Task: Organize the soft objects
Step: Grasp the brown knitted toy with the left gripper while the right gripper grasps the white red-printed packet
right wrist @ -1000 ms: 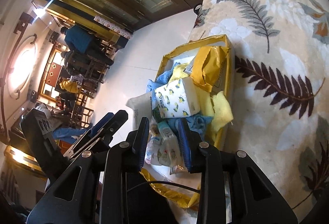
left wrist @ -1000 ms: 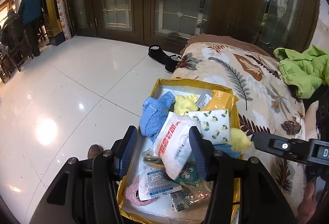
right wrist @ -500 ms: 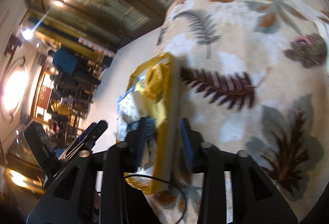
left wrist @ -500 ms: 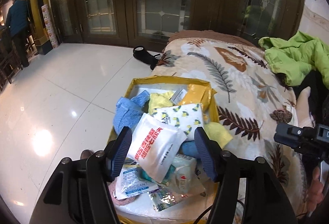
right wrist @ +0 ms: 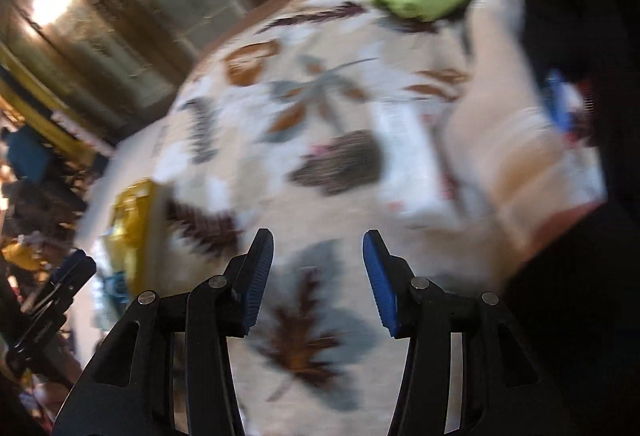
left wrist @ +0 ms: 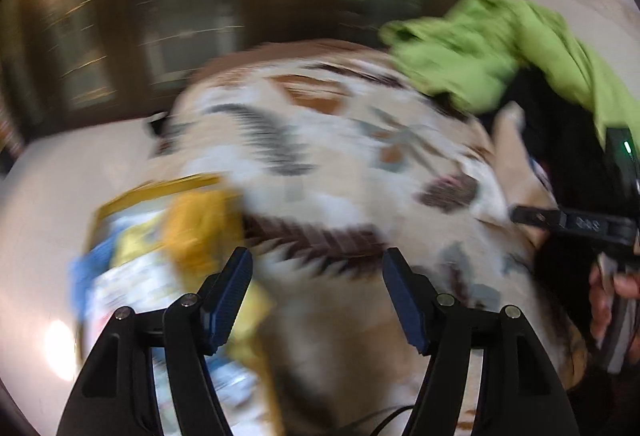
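Both frames are being blurred by motion. The left gripper [left wrist: 316, 294] is being held spread wide and empty above the leaf-patterned beige bedspread [left wrist: 320, 164]. The right gripper [right wrist: 319, 276] is likewise being held spread and empty. The yellow-rimmed tray of soft packets and cloths [left wrist: 160, 236] is being shown at the bedspread's left edge, beside a crumpled green garment [left wrist: 500, 52] far right.

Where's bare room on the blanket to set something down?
Bare leaf-print blanket lies ahead of both open grippers, between the yellow tray on the left and the green garment at the far right. The tray is packed full; the right edge holds packets.
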`<state>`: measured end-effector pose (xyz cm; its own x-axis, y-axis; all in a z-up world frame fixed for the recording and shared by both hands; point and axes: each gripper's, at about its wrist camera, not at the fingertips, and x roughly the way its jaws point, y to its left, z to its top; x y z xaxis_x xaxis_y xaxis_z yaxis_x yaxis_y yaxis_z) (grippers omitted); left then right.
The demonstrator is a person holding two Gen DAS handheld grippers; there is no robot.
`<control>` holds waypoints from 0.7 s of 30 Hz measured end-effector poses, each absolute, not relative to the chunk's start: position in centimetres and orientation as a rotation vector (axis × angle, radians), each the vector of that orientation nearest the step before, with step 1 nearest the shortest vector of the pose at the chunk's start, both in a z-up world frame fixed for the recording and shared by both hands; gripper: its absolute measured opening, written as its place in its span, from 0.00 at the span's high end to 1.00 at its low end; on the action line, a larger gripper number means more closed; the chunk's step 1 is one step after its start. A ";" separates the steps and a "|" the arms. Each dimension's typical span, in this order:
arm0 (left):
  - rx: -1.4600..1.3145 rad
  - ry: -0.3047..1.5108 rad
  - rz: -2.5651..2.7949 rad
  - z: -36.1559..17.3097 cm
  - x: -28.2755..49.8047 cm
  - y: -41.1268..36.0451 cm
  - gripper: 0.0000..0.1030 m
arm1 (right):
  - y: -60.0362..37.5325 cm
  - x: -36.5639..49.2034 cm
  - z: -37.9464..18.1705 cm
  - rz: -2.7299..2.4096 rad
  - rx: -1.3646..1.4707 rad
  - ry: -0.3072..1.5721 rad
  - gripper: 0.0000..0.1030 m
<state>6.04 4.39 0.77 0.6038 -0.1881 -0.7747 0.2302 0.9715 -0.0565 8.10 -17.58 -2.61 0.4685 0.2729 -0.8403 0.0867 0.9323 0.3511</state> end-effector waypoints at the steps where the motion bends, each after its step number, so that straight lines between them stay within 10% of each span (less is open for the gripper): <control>1: 0.063 0.895 -0.277 0.5 6.6 3.2 0.34 | -18.2 8.3 -2.8 0.100 0.361 1.090 0.55; 21: 0.365 0.936 -0.606 -4.9 16.0 -10.7 0.34 | -23.0 14.1 -6.6 -0.049 0.485 1.149 0.54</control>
